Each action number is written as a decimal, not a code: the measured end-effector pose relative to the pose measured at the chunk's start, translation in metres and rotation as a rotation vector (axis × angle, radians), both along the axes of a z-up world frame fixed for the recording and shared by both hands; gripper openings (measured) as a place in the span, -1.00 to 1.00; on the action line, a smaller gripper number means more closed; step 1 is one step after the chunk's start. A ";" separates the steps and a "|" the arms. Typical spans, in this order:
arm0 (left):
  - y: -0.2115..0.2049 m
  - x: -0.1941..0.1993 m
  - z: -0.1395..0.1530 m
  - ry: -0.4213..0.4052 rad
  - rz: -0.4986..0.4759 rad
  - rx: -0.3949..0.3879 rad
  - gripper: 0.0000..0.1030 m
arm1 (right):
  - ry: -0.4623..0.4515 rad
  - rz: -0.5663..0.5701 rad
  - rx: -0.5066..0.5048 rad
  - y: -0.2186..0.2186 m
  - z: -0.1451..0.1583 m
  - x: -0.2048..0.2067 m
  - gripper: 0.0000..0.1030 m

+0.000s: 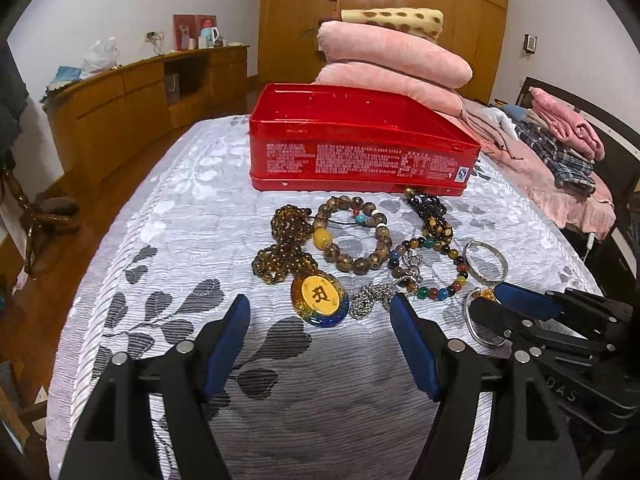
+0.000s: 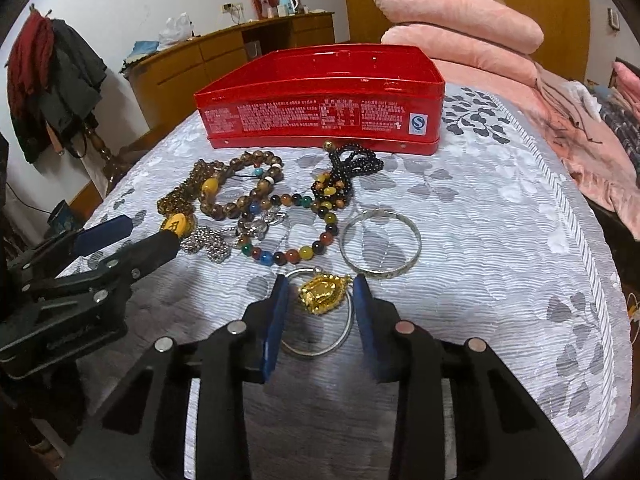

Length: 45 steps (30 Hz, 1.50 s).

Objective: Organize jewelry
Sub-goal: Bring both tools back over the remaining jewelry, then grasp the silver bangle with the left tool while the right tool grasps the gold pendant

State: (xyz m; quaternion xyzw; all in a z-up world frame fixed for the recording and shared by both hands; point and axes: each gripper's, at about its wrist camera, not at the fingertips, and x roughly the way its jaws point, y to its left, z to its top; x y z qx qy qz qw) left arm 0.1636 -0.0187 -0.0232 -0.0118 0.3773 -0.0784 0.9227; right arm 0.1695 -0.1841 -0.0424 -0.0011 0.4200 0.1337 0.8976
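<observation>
Straddling gold pendant (image 2: 322,294), right claw (image 2: 320,300) half-closed, left claw (image 1: 320,312) wide, empty

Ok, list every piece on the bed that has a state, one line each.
Red rectangular metal tin: lid off, upright, inside hidden.
Left hand-held gripper: open, straddling the yellow oval pendant.
Right hand-held gripper: open around the gold filigree pendant, pads not pressing.
Plain silver bangle: lying flat, untouched.
Multicoloured bead bracelet: flat, tangled with the silver ball chain.

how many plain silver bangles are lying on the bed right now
2: one silver bangle right of the colourful bead bracelet, one thinner silver ring under the gold pendant.
</observation>
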 end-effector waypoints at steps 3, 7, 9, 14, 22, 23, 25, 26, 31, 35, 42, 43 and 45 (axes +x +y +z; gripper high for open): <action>0.000 0.001 -0.001 0.004 -0.008 -0.005 0.38 | 0.007 -0.005 -0.014 0.002 -0.001 0.003 -0.45; 0.000 0.003 -0.001 0.009 -0.011 -0.013 0.38 | -0.001 -0.004 -0.038 0.004 -0.002 0.004 -0.48; 0.001 0.003 -0.002 0.010 -0.010 -0.019 0.38 | -0.004 -0.006 -0.038 0.003 -0.002 0.003 -0.57; 0.001 0.002 -0.002 0.008 -0.010 -0.016 0.38 | -0.014 -0.002 -0.031 0.001 0.000 0.000 -0.57; -0.008 -0.001 0.001 0.007 -0.036 -0.025 0.38 | -0.056 -0.029 -0.015 -0.015 0.014 -0.010 -0.57; -0.011 -0.001 0.002 0.007 -0.044 -0.024 0.38 | -0.057 -0.040 -0.015 -0.019 0.015 -0.010 -0.57; -0.022 -0.002 0.002 0.009 -0.066 -0.027 0.38 | -0.053 -0.058 -0.015 -0.026 0.015 -0.010 -0.57; -0.027 -0.002 0.002 0.010 -0.075 -0.030 0.38 | -0.052 -0.063 -0.015 -0.029 0.015 -0.010 -0.57; -0.052 -0.003 0.000 0.026 -0.121 -0.038 0.38 | -0.049 -0.093 -0.008 -0.046 0.014 -0.012 -0.57; -0.071 -0.004 -0.003 0.043 -0.150 -0.040 0.38 | -0.052 -0.117 0.009 -0.062 0.014 -0.014 -0.57; -0.095 0.000 -0.009 0.077 -0.169 -0.032 0.38 | -0.060 -0.130 0.038 -0.080 0.014 -0.016 -0.57; -0.097 0.001 -0.010 0.083 -0.168 -0.029 0.38 | -0.060 -0.132 0.043 -0.082 0.013 -0.016 -0.57; -0.100 0.002 -0.011 0.088 -0.161 -0.015 0.37 | -0.058 -0.134 0.051 -0.086 0.011 -0.017 -0.57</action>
